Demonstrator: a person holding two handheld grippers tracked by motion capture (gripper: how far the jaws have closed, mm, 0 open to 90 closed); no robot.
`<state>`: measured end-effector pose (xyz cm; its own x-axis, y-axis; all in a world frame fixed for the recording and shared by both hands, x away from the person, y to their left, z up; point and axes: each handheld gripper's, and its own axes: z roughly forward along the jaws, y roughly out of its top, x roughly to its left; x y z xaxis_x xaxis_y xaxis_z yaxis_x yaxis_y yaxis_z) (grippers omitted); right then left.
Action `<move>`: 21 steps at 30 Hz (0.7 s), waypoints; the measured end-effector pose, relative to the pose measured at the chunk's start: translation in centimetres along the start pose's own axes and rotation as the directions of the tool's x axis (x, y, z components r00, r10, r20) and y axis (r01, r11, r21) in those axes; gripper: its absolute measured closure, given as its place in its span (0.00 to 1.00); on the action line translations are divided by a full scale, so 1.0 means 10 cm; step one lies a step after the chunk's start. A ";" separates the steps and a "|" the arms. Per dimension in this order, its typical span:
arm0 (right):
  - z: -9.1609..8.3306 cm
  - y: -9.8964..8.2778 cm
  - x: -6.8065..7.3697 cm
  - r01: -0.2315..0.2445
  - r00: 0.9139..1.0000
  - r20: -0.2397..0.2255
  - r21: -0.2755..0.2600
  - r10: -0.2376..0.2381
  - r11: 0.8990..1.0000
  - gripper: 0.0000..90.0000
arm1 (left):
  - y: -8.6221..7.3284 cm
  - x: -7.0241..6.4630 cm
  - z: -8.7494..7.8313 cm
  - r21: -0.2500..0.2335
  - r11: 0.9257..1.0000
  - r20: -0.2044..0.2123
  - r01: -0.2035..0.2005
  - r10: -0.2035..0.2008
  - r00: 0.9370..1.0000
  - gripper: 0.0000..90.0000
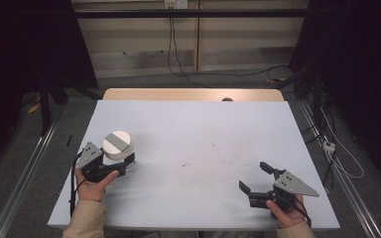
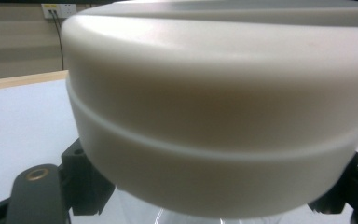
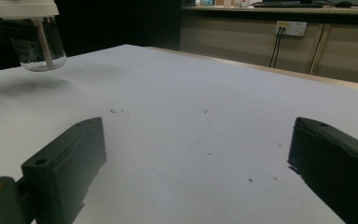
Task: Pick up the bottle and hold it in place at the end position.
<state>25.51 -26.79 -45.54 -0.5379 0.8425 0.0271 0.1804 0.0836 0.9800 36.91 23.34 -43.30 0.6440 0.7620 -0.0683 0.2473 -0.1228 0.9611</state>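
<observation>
The left gripper (image 1: pixel 121 166) is clenching its jaws on a clear bottle (image 3: pixel 39 49) just under its wide white cap (image 1: pixel 117 145), holding it off the table (image 1: pixel 203 148) at the near left. The left gripper view is giving the cap up close; the right gripper view is showing the clear body and inner tube hanging above the surface. The right gripper (image 1: pixel 255 179), near right, is holding its jaws released, well apart, with nothing between them
</observation>
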 end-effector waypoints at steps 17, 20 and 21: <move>0.01 0.00 0.00 0.001 1.000 -0.004 0.004 -0.001 1.000 0.04 | 0.09 -0.11 0.21 -0.004 1.000 0.047 -0.013 0.013 0.999 0.21; 0.01 0.00 0.00 0.001 1.000 -0.004 0.004 -0.001 1.000 0.04 | 0.10 -0.13 0.25 -0.002 1.000 0.052 -0.017 0.017 0.999 0.21; 0.01 0.00 0.00 0.000 1.000 -0.004 0.005 0.000 1.000 0.04 | 0.10 -0.14 0.26 -0.004 1.000 0.052 -0.012 0.012 0.999 0.21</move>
<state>25.56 -26.76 -45.59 -0.5415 0.8403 0.0283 0.1848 0.0862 0.9790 38.17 20.54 -42.89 0.6841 0.7260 -0.0703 0.2367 -0.1297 0.9629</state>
